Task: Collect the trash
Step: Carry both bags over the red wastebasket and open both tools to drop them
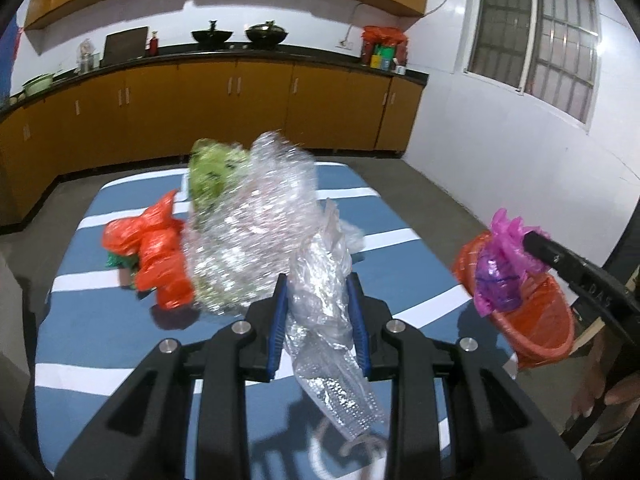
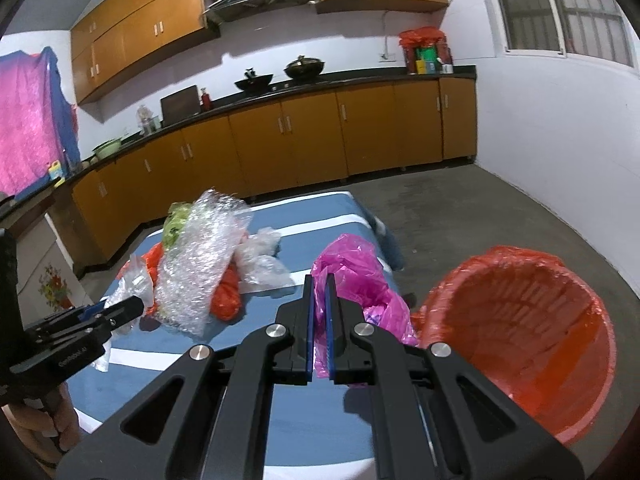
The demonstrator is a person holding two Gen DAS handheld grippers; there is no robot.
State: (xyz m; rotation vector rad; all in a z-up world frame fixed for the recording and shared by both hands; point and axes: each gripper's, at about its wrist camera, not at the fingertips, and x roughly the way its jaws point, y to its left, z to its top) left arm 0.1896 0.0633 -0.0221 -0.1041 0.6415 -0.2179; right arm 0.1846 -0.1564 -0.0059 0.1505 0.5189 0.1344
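My left gripper (image 1: 320,284) is shut on clear bubble wrap (image 1: 256,232), lifted above the blue striped table (image 1: 100,340); it also shows in the right wrist view (image 2: 196,264). A green crumpled bag (image 1: 212,168) sits behind the wrap. An orange plastic bag (image 1: 160,256) lies on the table to the left. My right gripper (image 2: 319,280) is shut on a pink plastic bag (image 2: 356,280), held beside the orange-lined trash basket (image 2: 520,332). The left wrist view shows the pink bag (image 1: 500,272) over the basket (image 1: 540,320) rim.
A small clear plastic bag (image 2: 260,256) lies on the table near the far edge. Orange kitchen cabinets (image 2: 300,136) and a dark countertop run along the back wall. Grey concrete floor (image 2: 480,208) lies right of the table. A white wall with a window is at right.
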